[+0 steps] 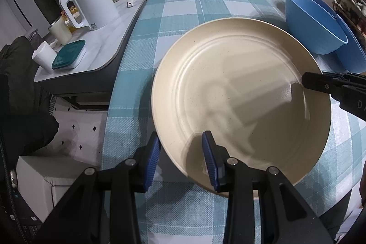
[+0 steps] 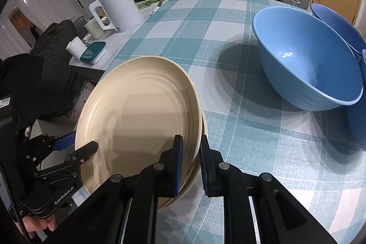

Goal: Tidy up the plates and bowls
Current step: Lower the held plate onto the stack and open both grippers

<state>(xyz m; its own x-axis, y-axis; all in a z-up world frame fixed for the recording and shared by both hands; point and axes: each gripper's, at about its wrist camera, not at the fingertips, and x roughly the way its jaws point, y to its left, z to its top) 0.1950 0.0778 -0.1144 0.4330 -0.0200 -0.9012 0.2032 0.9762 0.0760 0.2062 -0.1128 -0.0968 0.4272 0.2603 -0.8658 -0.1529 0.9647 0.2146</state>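
Over the desk (image 1: 183, 4) with its teal checked cloth, a cream plate (image 1: 240, 95) is held tilted, its left side raised and out past the desk's left edge. In the right wrist view a second cream rim shows just beneath it, so two plates may be stacked, though I cannot tell for sure. The right hand-held gripper (image 2: 191, 159) is pinched narrow on the plate's right rim, one blue pad above and one below. The left hand-held gripper (image 1: 180, 152) straddles the near-left rim with its jaws partly apart; whether the pads actually press on the plate I cannot tell. Well to the right, a light blue bowl (image 2: 306, 61) stands upright on the cloth, with a darker blue bowl (image 2: 338, 24) touching it behind. A white kettle (image 1: 91, 4) stands on a side counter (image 1: 103, 49) to the left.
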